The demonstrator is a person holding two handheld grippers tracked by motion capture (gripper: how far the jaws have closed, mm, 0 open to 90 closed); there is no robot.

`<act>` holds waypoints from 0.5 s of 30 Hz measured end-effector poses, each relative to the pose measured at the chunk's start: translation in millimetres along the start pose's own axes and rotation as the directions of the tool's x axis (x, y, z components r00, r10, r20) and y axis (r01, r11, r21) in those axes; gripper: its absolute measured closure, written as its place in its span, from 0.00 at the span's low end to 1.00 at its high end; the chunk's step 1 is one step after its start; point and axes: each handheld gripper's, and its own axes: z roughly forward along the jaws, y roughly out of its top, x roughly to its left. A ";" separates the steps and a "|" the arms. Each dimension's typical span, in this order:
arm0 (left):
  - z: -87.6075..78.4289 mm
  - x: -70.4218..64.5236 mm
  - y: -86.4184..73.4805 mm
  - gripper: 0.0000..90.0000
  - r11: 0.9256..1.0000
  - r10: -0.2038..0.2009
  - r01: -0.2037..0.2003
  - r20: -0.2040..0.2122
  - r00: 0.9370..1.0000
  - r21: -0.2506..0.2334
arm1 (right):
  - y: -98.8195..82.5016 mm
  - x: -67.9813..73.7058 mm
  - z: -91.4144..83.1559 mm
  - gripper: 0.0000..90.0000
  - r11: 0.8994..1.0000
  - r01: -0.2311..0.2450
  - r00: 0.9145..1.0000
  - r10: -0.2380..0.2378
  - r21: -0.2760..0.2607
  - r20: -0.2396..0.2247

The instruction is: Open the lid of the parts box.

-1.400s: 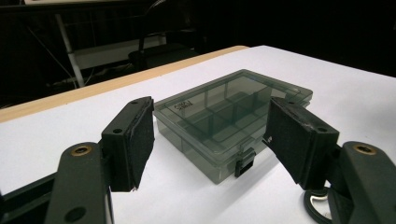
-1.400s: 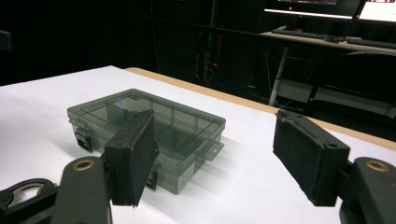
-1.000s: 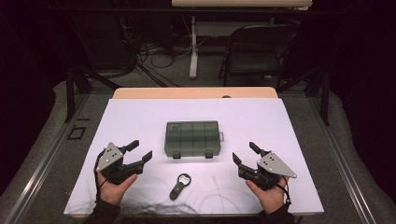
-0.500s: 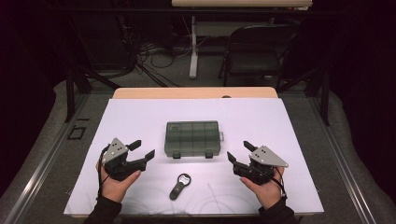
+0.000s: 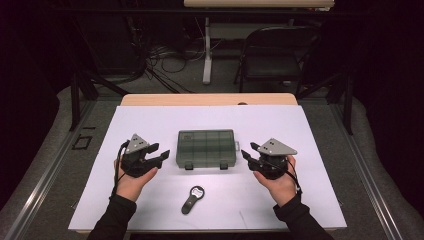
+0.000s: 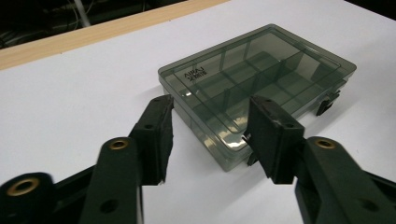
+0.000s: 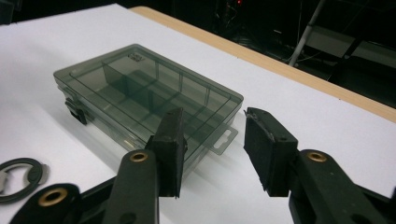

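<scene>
Two grippers flank the closed compartment box (image 5: 206, 148), aimed at its short ends for a two-sided hold. The left gripper (image 5: 159, 156) at nine o'clock and the right gripper (image 5: 246, 153) at three o'clock have just been closing, both still parted and empty.

The high view is looking forward and down from above the person's side, taking in the whole white surface (image 5: 150, 125) from well back. The left gripper view is riding low and close, looking along its own jaws at the near-left corner of the smoky compartment box (image 6: 261, 79). The right gripper view is sitting just as near, facing the same box (image 7: 144, 93) from its opposite end. All three views are sharing that box (image 5: 206, 147) and the surface around it.
</scene>
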 end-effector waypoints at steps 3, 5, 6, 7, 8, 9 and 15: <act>5.9 1.9 1.5 0.61 1.000 -0.018 0.018 -0.001 1.000 0.003 | 0.5 0.0 5.6 0.69 1.000 0.008 1.000 -0.007 0.029 -0.026; 10.4 4.5 0.9 0.61 1.000 -0.028 0.028 -0.013 1.000 -0.006 | 0.2 0.6 12.0 0.69 0.999 0.019 0.999 -0.018 0.034 -0.035; 11.9 5.4 0.4 0.61 0.999 -0.033 0.033 -0.021 0.999 -0.007 | 0.2 0.6 12.0 0.69 0.999 0.019 0.999 -0.018 0.034 -0.035; 15.0 7.4 -0.8 0.59 0.999 -0.034 0.034 -0.032 0.999 -0.001 | -0.3 0.2 16.4 0.66 0.998 0.017 0.999 -0.015 0.052 -0.035; 17.8 9.0 -2.2 0.58 0.999 -0.030 0.031 -0.048 0.998 0.011 | -0.9 -0.4 19.6 0.64 0.998 0.012 0.999 -0.009 0.065 -0.047; 20.6 9.8 -3.7 0.58 0.999 -0.033 0.035 -0.061 0.998 0.020 | -0.9 -0.4 19.6 0.64 0.998 0.012 0.999 -0.009 0.065 -0.047; 36.9 16.6 -17.9 0.65 0.991 -0.044 0.055 -0.091 0.995 0.122 | -7.7 -5.3 37.9 0.69 0.994 -0.014 0.996 0.023 0.104 -0.082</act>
